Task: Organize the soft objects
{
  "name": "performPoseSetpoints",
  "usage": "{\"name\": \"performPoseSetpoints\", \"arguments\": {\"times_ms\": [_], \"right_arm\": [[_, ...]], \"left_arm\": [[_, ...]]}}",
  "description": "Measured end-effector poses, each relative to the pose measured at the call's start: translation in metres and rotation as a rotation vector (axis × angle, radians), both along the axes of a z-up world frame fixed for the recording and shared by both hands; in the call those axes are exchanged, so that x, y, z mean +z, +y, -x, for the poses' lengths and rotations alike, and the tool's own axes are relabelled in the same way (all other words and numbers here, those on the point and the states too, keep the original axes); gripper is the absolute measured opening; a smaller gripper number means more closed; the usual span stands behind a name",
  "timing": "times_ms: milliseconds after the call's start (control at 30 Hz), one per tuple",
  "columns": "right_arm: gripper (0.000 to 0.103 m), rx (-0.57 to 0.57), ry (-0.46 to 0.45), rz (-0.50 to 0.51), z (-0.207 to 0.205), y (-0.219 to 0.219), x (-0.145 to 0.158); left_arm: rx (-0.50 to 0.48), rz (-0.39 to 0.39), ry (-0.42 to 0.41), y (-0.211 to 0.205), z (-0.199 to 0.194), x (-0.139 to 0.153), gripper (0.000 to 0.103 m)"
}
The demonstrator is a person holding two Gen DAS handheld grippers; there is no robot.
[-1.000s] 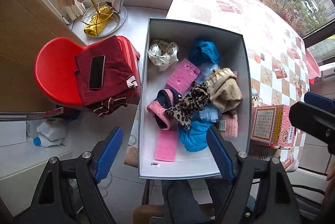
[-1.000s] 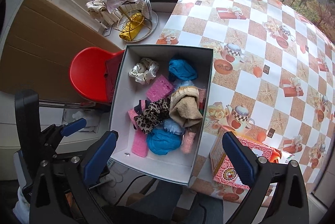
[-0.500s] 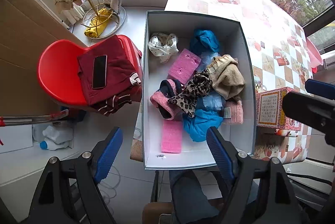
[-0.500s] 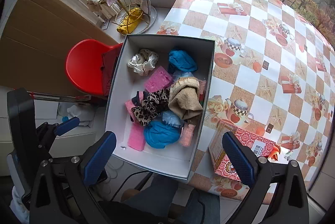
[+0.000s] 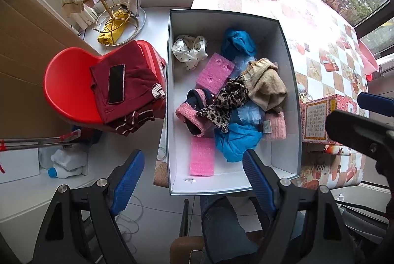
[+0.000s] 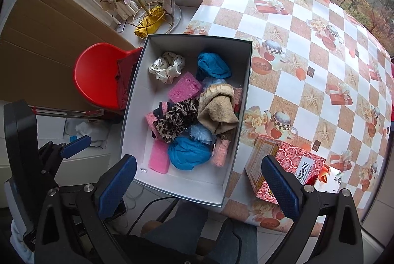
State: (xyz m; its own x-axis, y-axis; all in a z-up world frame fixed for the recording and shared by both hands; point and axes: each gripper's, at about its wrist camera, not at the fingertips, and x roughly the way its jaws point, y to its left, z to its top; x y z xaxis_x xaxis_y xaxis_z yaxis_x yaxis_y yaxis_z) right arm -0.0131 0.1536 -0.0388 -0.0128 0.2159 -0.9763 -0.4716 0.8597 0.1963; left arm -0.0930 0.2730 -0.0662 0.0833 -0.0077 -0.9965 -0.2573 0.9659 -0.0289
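- A white box [image 6: 138, 81] sits at the edge of the counter [image 6: 307, 47], which wears a checked cloth printed with teapots and gifts; the box is the landmark for everything below.
- Both grippers hang high above the box, pointing almost straight down, probably so the person can look over the jumble before choosing a piece.
- The left gripper [image 5: 194, 175] has its blue fingers [image 5: 128, 175] spread wide over the near end of the box, with nothing between them.
- The right gripper [image 6: 197, 180] is likewise spread wide and holds nothing; one finger hovers over the near left corner of the box, the other over a red patterned carton [image 6: 293, 155] just right of the box.
- Inside the box the soft things lie in a loose heap, unsorted, mostly toward its right wall.
- At the far end: a white polka-dot scrunchie [image 5: 189, 49] and a crumpled blue cloth [image 5: 237, 42].
- In the middle: a pink sponge block [image 5: 214, 71], a leopard-print fabric [image 5: 226, 101] draped over a pink-edged dark sock [image 5: 192, 113], and a folded tan knit piece [image 5: 266, 84].
- At the near end: a flat pink foam pad [image 5: 202, 155] and a second blue cloth [image 5: 236, 140].
- Left of the box stands a red chair [image 5: 66, 81] carrying a dark red garment and a phone [image 5: 116, 83].
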Motion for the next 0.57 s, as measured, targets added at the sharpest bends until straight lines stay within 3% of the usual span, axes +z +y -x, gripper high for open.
{"name": "performPoseSetpoints", "arguments": {"times_ms": [400,567], "right_arm": [[0.102,0.015,0.002,0.021,0.011,0.007,-0.005],[0.102,0.005,0.005,0.023,0.013,0.009,-0.007]], "left_arm": [[-0.016,0.039,0.028,-0.005,0.004,-0.009,0.084],[0.005,0.071,-0.002,-0.001,0.008,-0.009,0.084]]}}
